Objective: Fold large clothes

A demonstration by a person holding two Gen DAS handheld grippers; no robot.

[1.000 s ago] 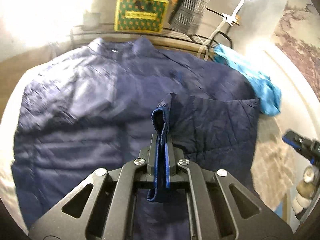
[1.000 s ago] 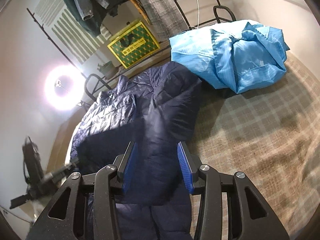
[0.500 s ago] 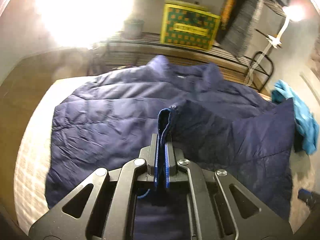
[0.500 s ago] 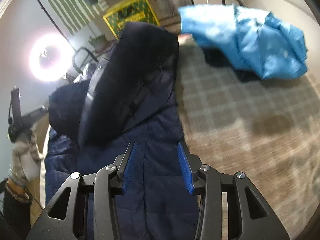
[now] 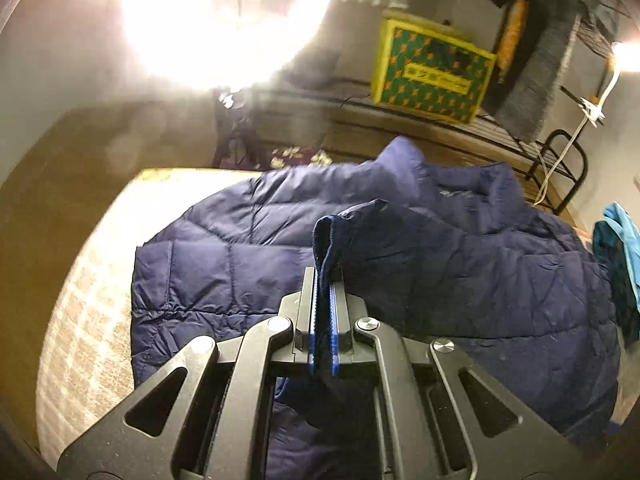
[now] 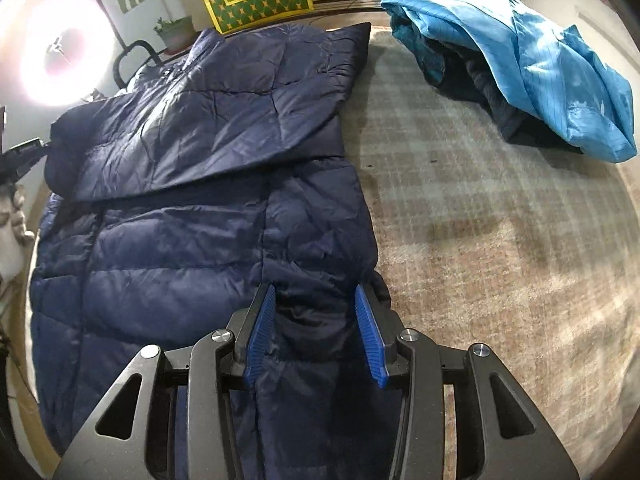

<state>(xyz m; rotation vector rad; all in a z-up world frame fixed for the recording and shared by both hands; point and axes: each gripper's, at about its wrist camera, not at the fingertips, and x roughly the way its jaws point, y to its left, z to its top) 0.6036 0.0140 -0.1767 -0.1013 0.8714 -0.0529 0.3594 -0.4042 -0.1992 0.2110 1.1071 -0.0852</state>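
The navy puffer jacket (image 6: 192, 184) lies spread on the checked bedspread (image 6: 500, 240), and its sleeve, mid-air half a second ago, is now folded flat across the chest. The left gripper (image 5: 323, 280) is clamped tight on the sleeve cuff (image 5: 325, 240) (ribbed, with a blue edge), carried further over the jacket than before. The right gripper (image 6: 316, 324) stands partly open above the jacket's lower right edge; its pads grip nothing, as before. A crumpled light blue garment (image 6: 520, 52) lies well apart on the bedspread.
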